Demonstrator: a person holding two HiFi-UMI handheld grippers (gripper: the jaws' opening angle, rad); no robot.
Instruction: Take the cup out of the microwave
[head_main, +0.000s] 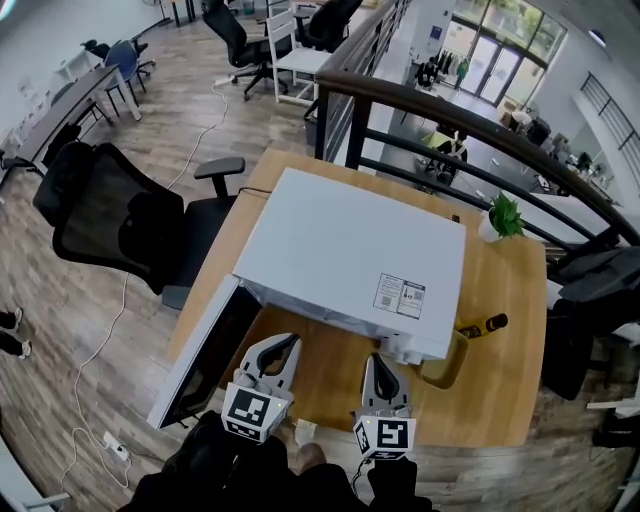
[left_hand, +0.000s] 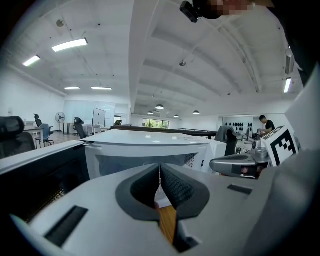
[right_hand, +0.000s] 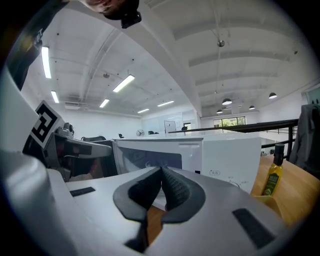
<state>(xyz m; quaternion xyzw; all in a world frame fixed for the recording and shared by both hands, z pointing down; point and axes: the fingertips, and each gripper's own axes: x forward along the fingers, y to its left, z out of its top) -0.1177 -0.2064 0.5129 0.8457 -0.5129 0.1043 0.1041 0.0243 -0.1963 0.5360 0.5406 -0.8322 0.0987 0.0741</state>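
Note:
A white microwave (head_main: 350, 250) stands on a wooden table (head_main: 510, 380), its door (head_main: 200, 360) swung open to the left. No cup shows in any view; the cavity (right_hand: 150, 160) looks dim and what is inside it is hidden. My left gripper (head_main: 283, 343) is shut and empty, just in front of the open cavity. My right gripper (head_main: 380, 360) is also shut and empty, beside it at the microwave's control-panel end. In the left gripper view the shut left gripper (left_hand: 160, 167) points at the microwave front (left_hand: 145, 150). The right gripper (right_hand: 161, 170) faces the same front.
An olive oil bottle (head_main: 485, 325) and a tan container (head_main: 445, 365) sit right of the microwave. A small potted plant (head_main: 503, 215) stands at the table's far right corner. A black office chair (head_main: 110, 215) is at the left, a dark railing (head_main: 450, 110) behind.

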